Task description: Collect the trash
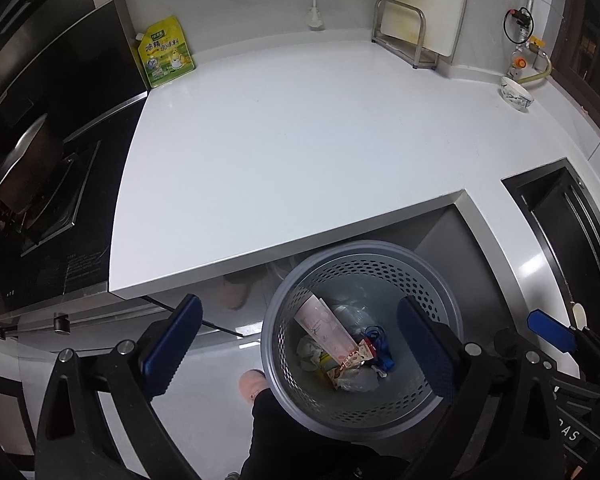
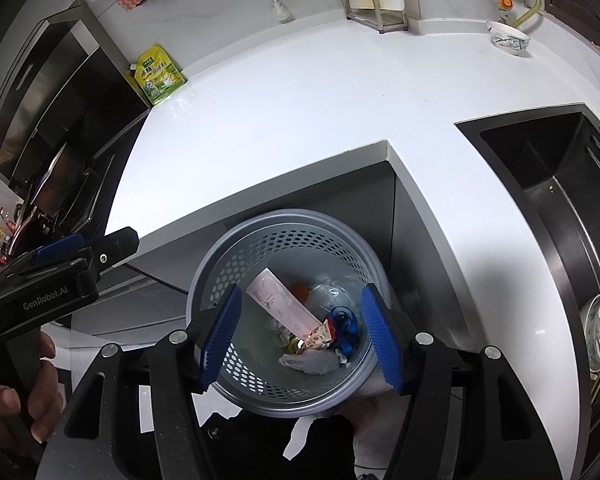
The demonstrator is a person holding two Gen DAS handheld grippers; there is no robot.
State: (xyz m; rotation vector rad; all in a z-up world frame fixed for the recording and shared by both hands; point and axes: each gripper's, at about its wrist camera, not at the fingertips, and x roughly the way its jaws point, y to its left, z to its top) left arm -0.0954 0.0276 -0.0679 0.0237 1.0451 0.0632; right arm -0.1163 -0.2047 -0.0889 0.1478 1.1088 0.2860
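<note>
- The left gripper point(image 1: 298, 350) stands wide apart above the grey perforated plastic wastebasket point(image 1: 364, 258), nothing between its blue ribbed pads.
- The right gripper point(image 2: 300, 338) is likewise released over that wastebasket point(image 2: 276, 224), holding nothing.
- Inside the wastebasket lie a long pink carton point(image 2: 282, 306), a blue strap point(image 2: 346, 326) and crumpled white paper point(image 2: 310, 362).
- Beyond the wastebasket spreads the white countertop point(image 1: 300, 140), overhanging its far rim.
- Far left of the wastebasket, a yellow-green spouted pouch point(image 1: 166, 52) leans at the counter's back.
- Far right of it, a blue-patterned white bowl point(image 1: 517, 94) sits on the counter.
</note>
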